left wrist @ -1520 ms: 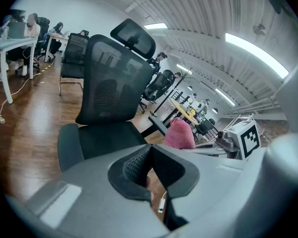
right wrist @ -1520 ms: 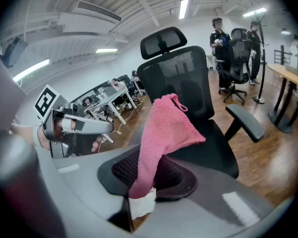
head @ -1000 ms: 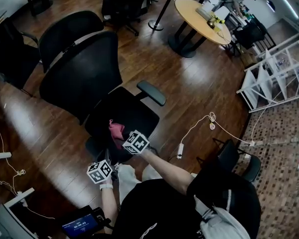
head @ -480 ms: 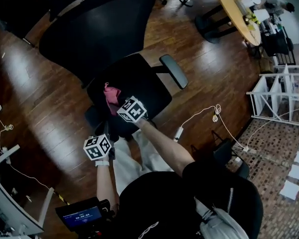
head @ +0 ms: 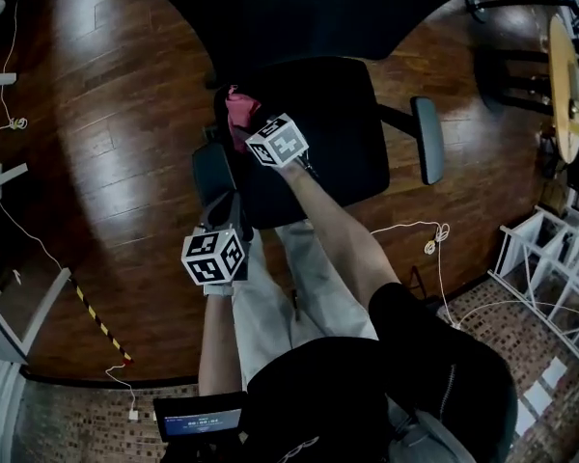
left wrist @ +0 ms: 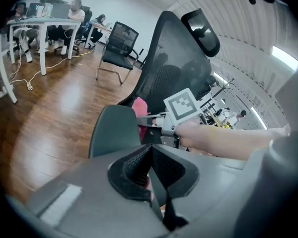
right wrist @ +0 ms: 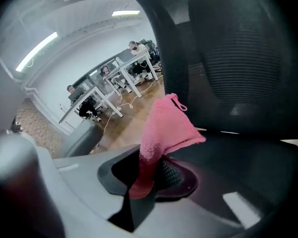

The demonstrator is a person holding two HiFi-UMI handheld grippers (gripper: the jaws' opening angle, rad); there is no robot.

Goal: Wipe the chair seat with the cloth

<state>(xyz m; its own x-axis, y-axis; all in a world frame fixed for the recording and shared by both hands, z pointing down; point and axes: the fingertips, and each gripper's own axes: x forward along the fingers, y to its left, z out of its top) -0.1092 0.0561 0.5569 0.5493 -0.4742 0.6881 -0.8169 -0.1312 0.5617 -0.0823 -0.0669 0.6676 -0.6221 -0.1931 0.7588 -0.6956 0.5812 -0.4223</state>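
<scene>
— Head view: where does the cloth sit?
— At the seat's upper left edge, pink, bunched just ahead of the right claw. Whether it touches the chair seat cannot be told from above; the marker cube covers part of it.
— And the right gripper view?
— There the right claw is clamped on the cloth. Its lower end disappears down between the pads, and the free end stands up in front of the dark mesh backrest.
— What about the left claw?
— It hangs lower left of the seat, by the near armrest. In the left gripper view the left claw has its pads pressed together with nothing held.
— Anything cut off?
— The backrest runs out of the top of the head view, and the person's arm hides the seat's front edge.
</scene>
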